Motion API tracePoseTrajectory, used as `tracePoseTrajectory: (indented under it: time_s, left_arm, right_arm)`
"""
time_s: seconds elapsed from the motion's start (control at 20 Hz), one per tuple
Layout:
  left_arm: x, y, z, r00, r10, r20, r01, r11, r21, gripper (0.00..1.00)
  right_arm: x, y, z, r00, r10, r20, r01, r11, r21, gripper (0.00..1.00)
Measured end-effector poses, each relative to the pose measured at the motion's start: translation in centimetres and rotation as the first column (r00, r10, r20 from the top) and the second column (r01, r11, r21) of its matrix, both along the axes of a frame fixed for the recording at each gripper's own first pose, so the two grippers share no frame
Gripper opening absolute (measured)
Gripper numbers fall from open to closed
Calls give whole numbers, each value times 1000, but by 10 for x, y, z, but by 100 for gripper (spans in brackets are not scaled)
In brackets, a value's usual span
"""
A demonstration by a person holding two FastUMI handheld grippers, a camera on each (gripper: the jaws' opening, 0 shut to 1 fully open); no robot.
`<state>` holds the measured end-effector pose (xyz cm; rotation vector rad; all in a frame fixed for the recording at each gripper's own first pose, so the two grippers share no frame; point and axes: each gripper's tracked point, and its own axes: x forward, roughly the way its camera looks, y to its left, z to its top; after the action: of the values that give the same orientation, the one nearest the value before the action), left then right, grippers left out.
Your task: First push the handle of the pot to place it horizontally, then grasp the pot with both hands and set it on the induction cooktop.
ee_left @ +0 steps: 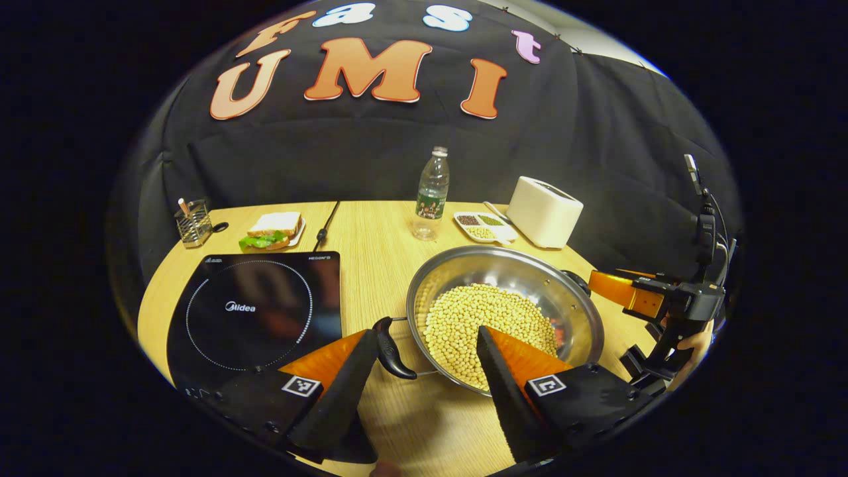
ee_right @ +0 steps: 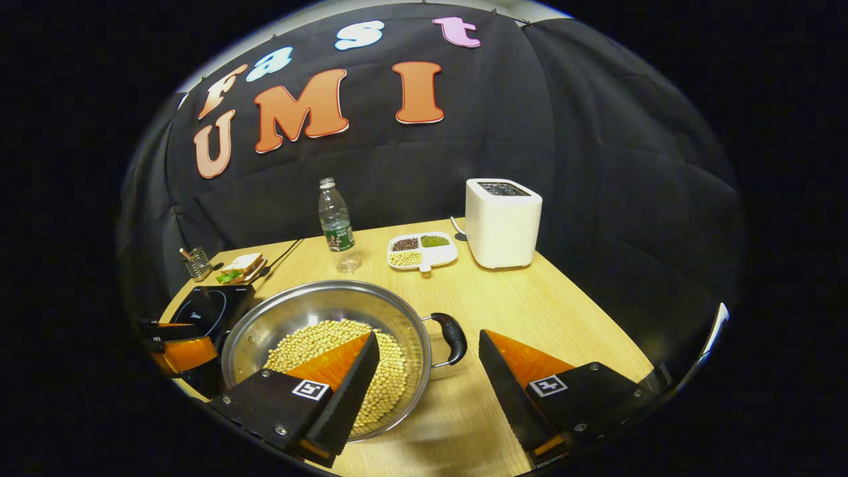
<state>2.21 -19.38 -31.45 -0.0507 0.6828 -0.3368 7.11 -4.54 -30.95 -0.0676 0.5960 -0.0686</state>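
on the wood table (ee_right: 530,291) the pot (ee_left: 523,281) of beans sits at 3 o'clock of the cooktop (ee_left: 258,311). left gripper (ee_left: 424,364) and right gripper (ee_right: 429,371) are both apart, each near a handle (ee_right: 452,338). an uneven lift could tip it and spill beans.

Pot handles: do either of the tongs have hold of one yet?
No. Both tongs are open and hold nothing. The left tongs straddle the pot's near handle; the right tongs straddle the other handle, neither closed on it.
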Motion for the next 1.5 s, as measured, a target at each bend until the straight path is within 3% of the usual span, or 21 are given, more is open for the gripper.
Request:
tracePoseTrajectory:
  time_s: [0.55, 0.65, 0.8, 0.85, 1.1, 1.25, 1.5]
  left_arm:
    - [20, 2, -47, 987, 46, -153, -43, 999, 25, 99]
    - [17, 3, -61, 976, 57, -208, -47, 998, 50, 98]
    - [14, -6, -74, 957, 62, -283, -60, 998, 15, 92]
    - [16, -5, -73, 957, 71, -282, -66, 997, 26, 83]
    - [29, -2, -71, 968, 76, -240, -73, 997, 21, 71]
    - [28, -1, -69, 967, 80, -242, -75, 997, 30, 67]
    - [30, 9, -41, 975, 88, -204, -84, 996, 29, 69]
  right_arm:
    - [34, -11, -43, 995, -1, -101, -2, 1000, -26, 94]
    - [39, -12, -50, 993, -4, -120, 1, 1000, -24, 94]
    - [39, -11, -61, 987, -4, -161, 3, 1000, -1, 93]
    - [40, -10, -63, 986, -4, -169, 6, 1000, 15, 90]
    - [34, -5, -69, 980, 21, -197, -17, 1000, 22, 70]
    - [29, -3, -68, 978, 0, -208, 15, 997, 72, 59]
    - [30, -4, -50, 986, 6, -167, 8, 996, 85, 59]
